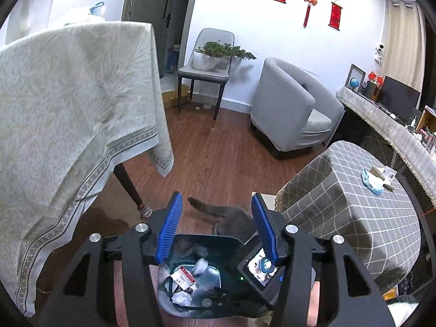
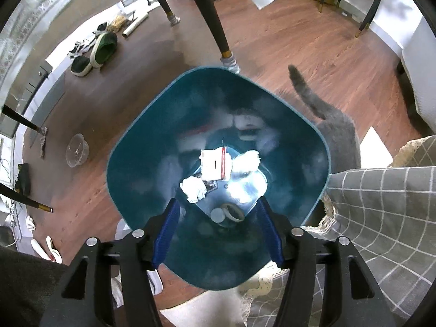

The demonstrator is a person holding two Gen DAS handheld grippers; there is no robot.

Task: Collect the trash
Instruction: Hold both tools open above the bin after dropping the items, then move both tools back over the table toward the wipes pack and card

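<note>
A dark teal trash bin (image 2: pixel 130 147) stands on the wood floor, seen from straight above in the right wrist view. Inside lie a white and red carton (image 2: pixel 215 164), two crumpled white paper balls (image 2: pixel 194 189), a tape ring (image 2: pixel 232 212) and a round lid. My right gripper (image 2: pixel 218 204) is open and empty above the bin's mouth. My left gripper (image 1: pixel 216 199) is open and empty; below it the bin (image 1: pixel 218 242) shows with the trash (image 1: pixel 185 278) inside, and the right gripper's body with its small screen (image 1: pixel 261 268).
A grey cat (image 2: pixel 338 125) stands against the bin's far right side, tail up. A grey checked cloth table (image 1: pixel 354 204) with tissues is at right, a white-clothed table (image 1: pixel 68 103) at left, its legs (image 2: pixel 218 27) near the bin. Slippers (image 2: pixel 103 46) and a clear bowl (image 2: pixel 77 150) lie on the floor.
</note>
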